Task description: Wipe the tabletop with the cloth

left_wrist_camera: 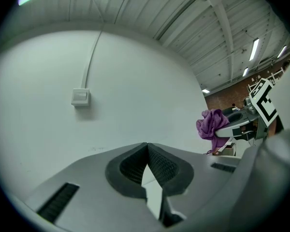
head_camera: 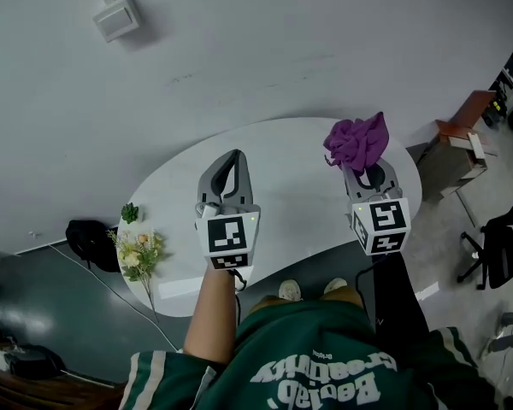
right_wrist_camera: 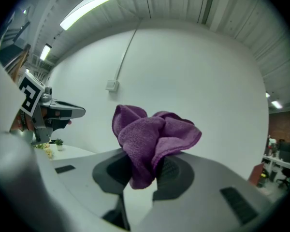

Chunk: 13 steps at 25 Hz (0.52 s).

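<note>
Cloth [right_wrist_camera: 152,139]: purple, bunched, pinched at its lower end between the jaws of the right gripper [right_wrist_camera: 154,167]. The rest puffs up past the fingertips. It is held in the air, off the tabletop [head_camera: 282,165]; in the head view it sits over the table's far right part. Right jaws are clamped on the fabric, with nothing else in them.

Left gripper [head_camera: 232,155]: alongside the right one and apart from it, over the table's middle. Its jaw tips meet and grip nothing.

Table is white and oval. A flower bunch [head_camera: 138,253] and a small green plant [head_camera: 130,213] stand at its left end. A black bag [head_camera: 91,242] lies on the floor just past that end. Wall box [head_camera: 116,17] is mounted on the white wall behind. Office chair [head_camera: 496,248] stands far right.
</note>
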Available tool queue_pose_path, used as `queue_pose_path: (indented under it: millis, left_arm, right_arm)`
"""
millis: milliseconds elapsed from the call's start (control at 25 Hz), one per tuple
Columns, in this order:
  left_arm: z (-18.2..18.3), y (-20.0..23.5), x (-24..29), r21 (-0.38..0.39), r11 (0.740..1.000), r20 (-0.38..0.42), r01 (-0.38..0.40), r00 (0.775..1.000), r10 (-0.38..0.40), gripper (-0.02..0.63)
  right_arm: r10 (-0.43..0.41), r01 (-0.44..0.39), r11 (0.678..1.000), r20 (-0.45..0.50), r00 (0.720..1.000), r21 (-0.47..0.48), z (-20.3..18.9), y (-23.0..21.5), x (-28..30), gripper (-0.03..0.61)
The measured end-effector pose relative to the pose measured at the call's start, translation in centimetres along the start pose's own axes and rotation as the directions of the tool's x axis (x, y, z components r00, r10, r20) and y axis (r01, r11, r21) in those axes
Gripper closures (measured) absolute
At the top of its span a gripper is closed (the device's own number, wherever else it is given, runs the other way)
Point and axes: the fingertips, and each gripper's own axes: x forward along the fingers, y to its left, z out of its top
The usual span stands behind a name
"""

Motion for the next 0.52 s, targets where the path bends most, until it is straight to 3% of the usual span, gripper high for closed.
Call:
queue_pose_path:
  millis: [520]
  left_arm:
    - [-0.22,-0.53,0.09,0.007,1.0,0.0,-0.019,1.0,0.019,0.612]
  right_arm:
    - [-0.002,0.002,1.0,0.008,1.0,-0.002,0.01,-0.67,-0.08,0.479]
